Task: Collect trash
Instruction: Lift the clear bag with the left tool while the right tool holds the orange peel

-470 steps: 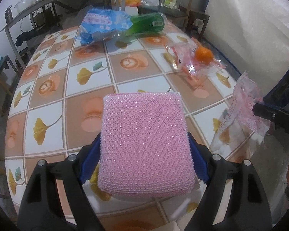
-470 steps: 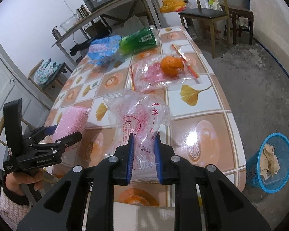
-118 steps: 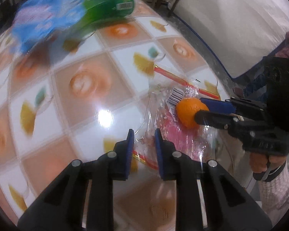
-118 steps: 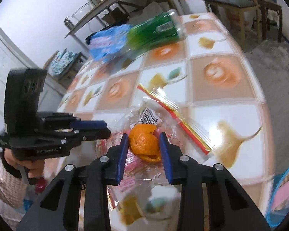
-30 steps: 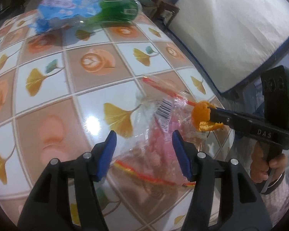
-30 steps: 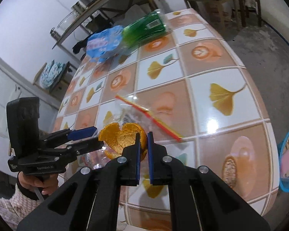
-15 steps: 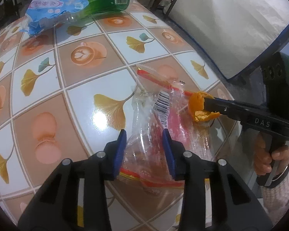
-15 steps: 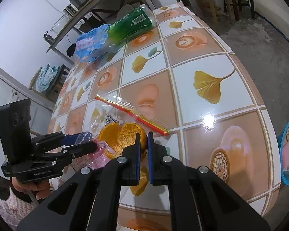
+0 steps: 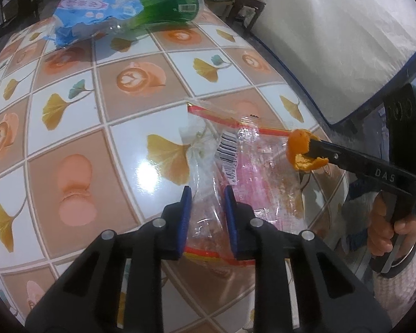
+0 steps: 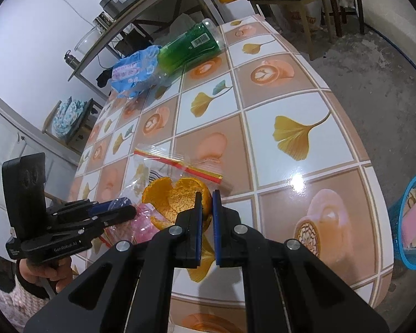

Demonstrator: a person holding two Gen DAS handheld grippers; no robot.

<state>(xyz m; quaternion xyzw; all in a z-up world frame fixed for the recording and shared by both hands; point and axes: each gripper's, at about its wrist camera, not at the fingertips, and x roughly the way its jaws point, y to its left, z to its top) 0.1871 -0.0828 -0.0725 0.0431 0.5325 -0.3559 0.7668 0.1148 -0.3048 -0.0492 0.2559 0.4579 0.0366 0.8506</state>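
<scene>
In the left wrist view, the left gripper (image 9: pixel 206 194) points down at a clear plastic bag (image 9: pixel 235 163) lying crumpled on the tiled table (image 9: pixel 102 127); its blue jaws have just been closing and now pinch the near, gathered end of the bag between them. The bag is see-through with a pink print inside, a white barcode label on top and a red and yellow zip strip along its far edge, and it lies near the table's right-hand edge. Just past it, held above the table, the right gripper (image 9: pixel 309 149) comes in from the right, clamped on a piece of orange peel (image 9: pixel 301 152), curled and torn, bright orange outside and paler within. A hand (image 9: pixel 385 230) grips that tool's handle. At the far end of the table lie a green plastic bottle (image 9: pixel 169 8) on its side and a blue wrapper (image 9: pixel 97 11) touching it. In the right wrist view, the right gripper (image 10: pixel 206 197) has its jaws nearly together on the rim of the orange peel (image 10: pixel 174 202), a cupped, split shell with a cracked pale lining, held over the bag (image 10: pixel 163 172). The left gripper (image 10: pixel 124 208) reaches in from the left onto the bag's pink part. A blue basket (image 10: pixel 410 222) with paper and pink scraps stands on the floor at the right, beside the table.
</scene>
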